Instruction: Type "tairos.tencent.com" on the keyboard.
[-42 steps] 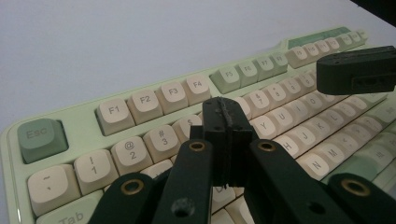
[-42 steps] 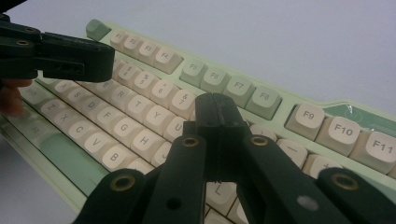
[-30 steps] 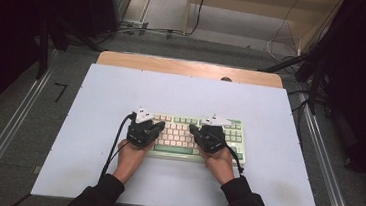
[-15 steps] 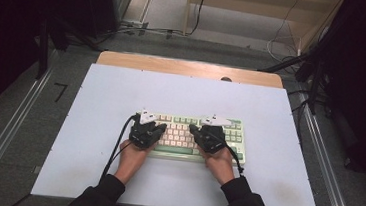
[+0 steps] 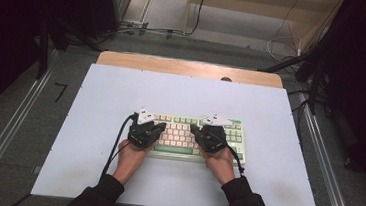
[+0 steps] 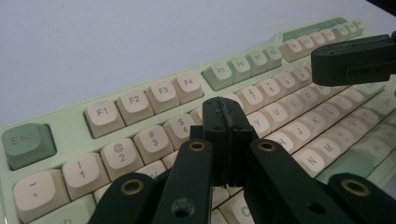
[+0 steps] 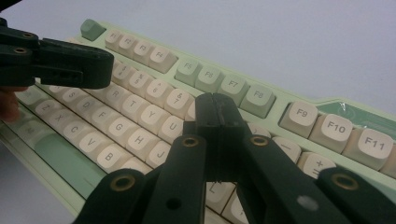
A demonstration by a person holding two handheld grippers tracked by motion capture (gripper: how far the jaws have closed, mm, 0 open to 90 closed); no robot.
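Note:
A pale green keyboard (image 5: 181, 133) with cream keys lies on the white table top, near its middle. Both my grippers rest over it, one in each hand. My left gripper (image 5: 161, 126) sits over the keyboard's left half. In the left gripper view its jaws (image 6: 226, 114) are pressed together with nothing between them, above the number row of the keyboard (image 6: 135, 100). My right gripper (image 5: 194, 129) sits over the right half. Its jaws (image 7: 215, 109) are also shut and empty, hovering by the upper rows of the keyboard (image 7: 299, 116). Each gripper view shows the other gripper's black jaw tip beside it.
The white table top (image 5: 121, 92) has bare room on all sides of the keyboard. A wooden strip (image 5: 189, 67) runs along its far edge. Metal rails (image 5: 13, 128) flank the table, and cables lie on the floor beyond it.

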